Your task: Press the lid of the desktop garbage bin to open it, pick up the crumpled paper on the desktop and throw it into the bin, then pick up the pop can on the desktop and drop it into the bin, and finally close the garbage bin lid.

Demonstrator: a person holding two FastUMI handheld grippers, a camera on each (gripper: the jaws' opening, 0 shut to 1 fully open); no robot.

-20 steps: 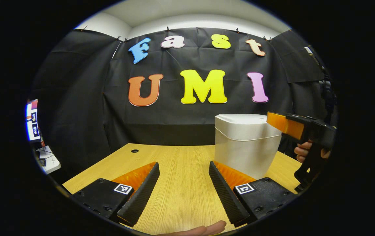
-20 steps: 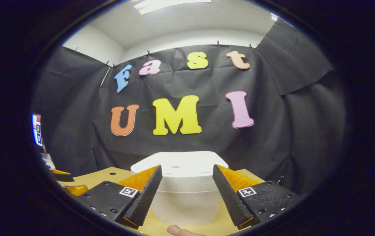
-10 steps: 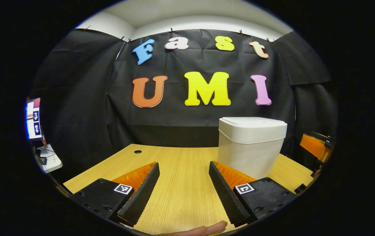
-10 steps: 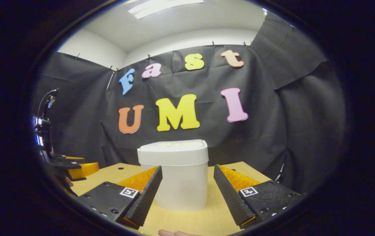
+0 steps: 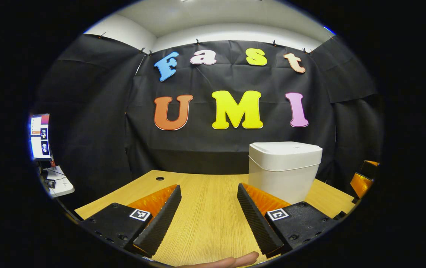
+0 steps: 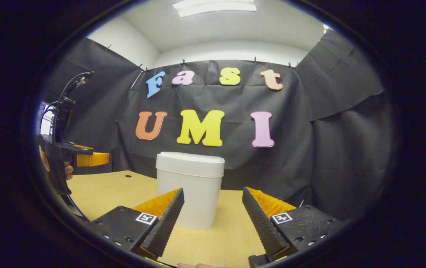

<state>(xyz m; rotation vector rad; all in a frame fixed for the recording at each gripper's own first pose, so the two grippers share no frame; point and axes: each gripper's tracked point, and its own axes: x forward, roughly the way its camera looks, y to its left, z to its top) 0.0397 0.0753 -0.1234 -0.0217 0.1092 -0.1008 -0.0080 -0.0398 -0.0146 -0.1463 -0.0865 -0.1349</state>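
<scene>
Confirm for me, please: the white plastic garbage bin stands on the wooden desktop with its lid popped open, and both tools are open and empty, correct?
Not quite: the white plastic garbage bin's lid is shut, sitting flat, as both gripper views show. The rest holds: it stands on the wooden desktop, and the left tool and right tool are open and empty.

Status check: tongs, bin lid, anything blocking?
Left tongs open, empty, over the desk. Right tongs open, empty, short of the bin. Lid shut. Nothing between tongs and bin.
</scene>
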